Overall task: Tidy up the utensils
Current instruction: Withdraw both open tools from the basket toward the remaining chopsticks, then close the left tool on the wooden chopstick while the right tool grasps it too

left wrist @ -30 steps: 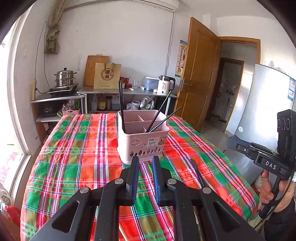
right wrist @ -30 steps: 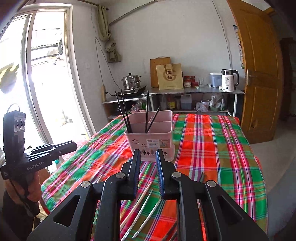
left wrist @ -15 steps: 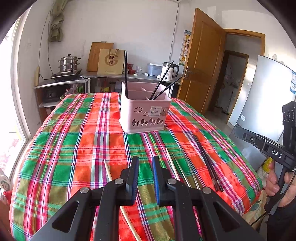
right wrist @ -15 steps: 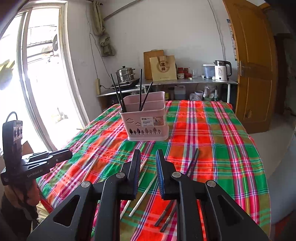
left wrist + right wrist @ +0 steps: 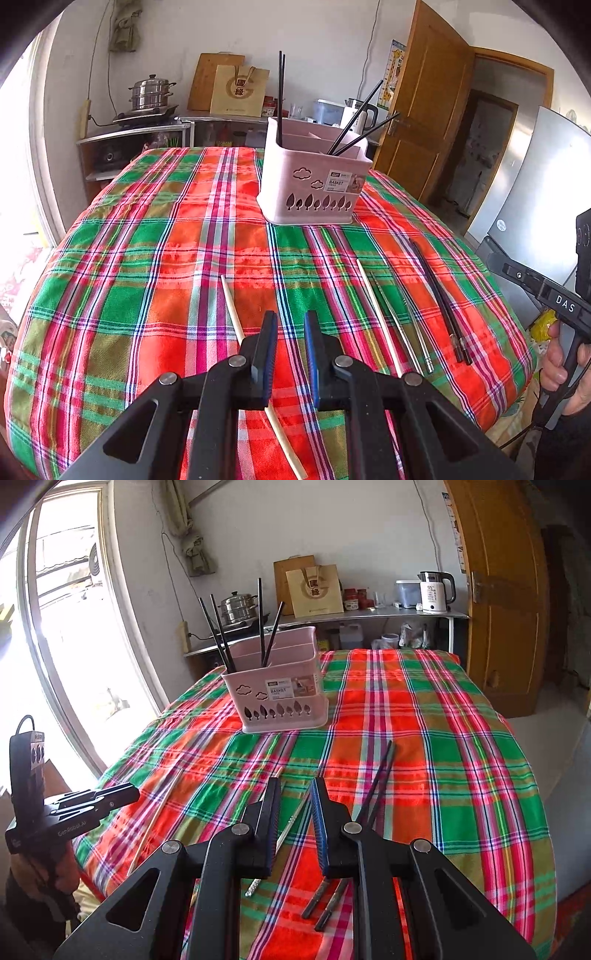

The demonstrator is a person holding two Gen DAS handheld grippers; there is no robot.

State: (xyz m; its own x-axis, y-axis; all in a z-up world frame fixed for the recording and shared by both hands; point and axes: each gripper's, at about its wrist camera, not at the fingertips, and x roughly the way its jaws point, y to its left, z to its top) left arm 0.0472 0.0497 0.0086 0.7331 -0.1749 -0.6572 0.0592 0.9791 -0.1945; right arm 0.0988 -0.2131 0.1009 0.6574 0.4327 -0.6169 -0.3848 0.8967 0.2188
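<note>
A pink utensil basket (image 5: pixel 314 184) stands on the plaid table and holds several black chopsticks (image 5: pixel 280 96); it also shows in the right wrist view (image 5: pixel 279 694). My left gripper (image 5: pixel 290 321) is open and empty, low over a cream chopstick (image 5: pixel 232 306). A second cream chopstick (image 5: pixel 376 317), metal chopsticks (image 5: pixel 402 321) and a black pair (image 5: pixel 439 299) lie to its right. My right gripper (image 5: pixel 294 788) is open and empty above a metal chopstick (image 5: pixel 291 823), with the black pair (image 5: pixel 376 786) just to its right.
The plaid cloth (image 5: pixel 166 258) covers the whole table. Behind stand a metal shelf with a steamer pot (image 5: pixel 151 92) and a kettle (image 5: pixel 436 590). A window (image 5: pixel 55 646) is on the left, a wooden door (image 5: pixel 498 590) and a fridge (image 5: pixel 546 184) on the right.
Both grippers have pulled back from the basket toward the near table edge and tilted down. Loose chopsticks on the cloth have come into view beneath them. Both stay open.
</note>
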